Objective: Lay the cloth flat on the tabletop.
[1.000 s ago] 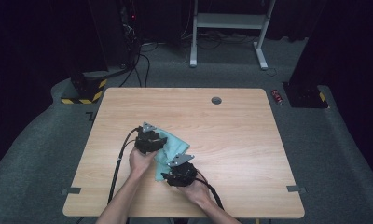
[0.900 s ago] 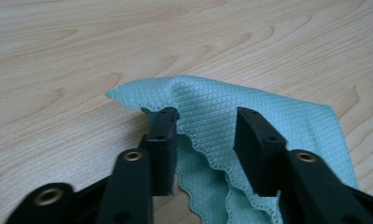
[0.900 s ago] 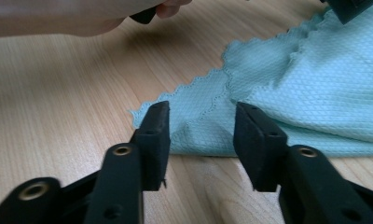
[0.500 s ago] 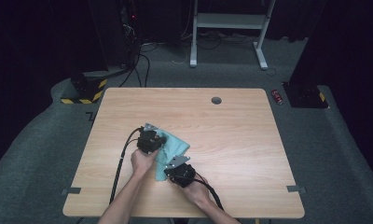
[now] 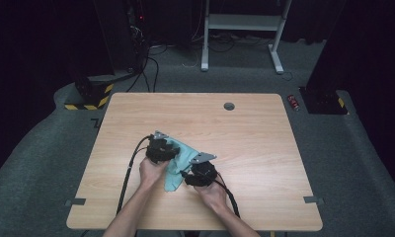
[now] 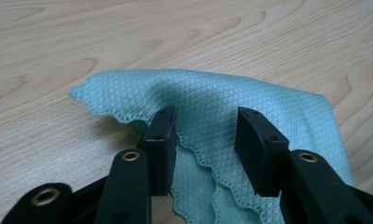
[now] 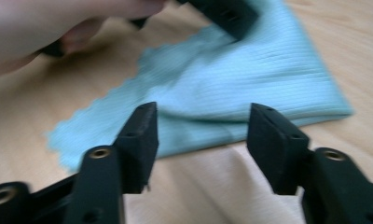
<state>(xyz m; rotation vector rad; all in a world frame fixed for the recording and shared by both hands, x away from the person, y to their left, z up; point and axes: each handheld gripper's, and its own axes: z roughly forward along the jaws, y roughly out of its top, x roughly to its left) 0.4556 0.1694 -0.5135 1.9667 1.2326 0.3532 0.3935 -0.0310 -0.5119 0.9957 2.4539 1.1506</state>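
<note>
Left gripper view shows my left claw [image 6: 205, 140] released astride the teal cloth's [image 6: 250, 105] scalloped fold on the bench [image 6: 268, 32], and my right claw [image 7: 201, 140], just opened, risks pinching only one layer beyond it.

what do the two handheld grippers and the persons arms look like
Both the left gripper and the right gripper are compact black units, each topped by a grey three-cornered plate. Each has two black jaws ending in flat rectangular pads, with brass-coloured rivets at the joints. A black cable trails from each toward the table's near edge. The forearms are bare, no sleeves or gloves.
</note>
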